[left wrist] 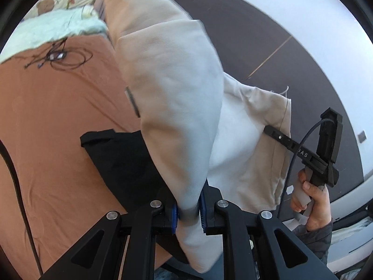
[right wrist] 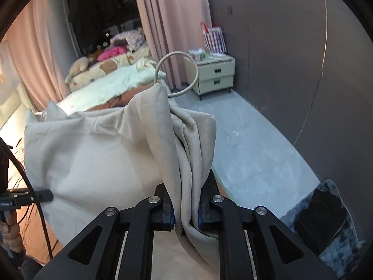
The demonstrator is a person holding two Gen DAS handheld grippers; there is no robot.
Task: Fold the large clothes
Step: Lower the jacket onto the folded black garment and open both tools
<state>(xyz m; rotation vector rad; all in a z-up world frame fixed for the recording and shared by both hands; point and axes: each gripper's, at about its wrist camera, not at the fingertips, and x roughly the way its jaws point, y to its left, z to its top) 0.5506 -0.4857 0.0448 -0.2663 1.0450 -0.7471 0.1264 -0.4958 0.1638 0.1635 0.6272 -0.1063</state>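
On the left is the bed, with one orange-brown sheet spread over it. One tangle of thin black wires lies on the sheet near the far end, and one flat black cloth lies closer in. One pale green blanket sits at the far end of the bed.

In the middle hangs the one big beige garment. It is up in the air above the bed, not lying flat. The left gripper is squeezed shut on a bunch of the beige cloth, with its blue pads pressing both sides. To the right, the right gripper is also clamped tight on a gathered edge of the same garment. One cord loop from the garment sticks up in the right wrist view.

Far right in that view stand one small nightstand with two drawers, and one dark fuzzy rug on the floor.

What could go wrong: each gripper holds a thick bunch, not a neat corner, so the fold may come out lumpy or crooked. The cloth could slip out if it is pulled too hard. The hanging part could drag over the wires or land on the black cloth and get mixed up with it. The cord loop could catch on a gripper
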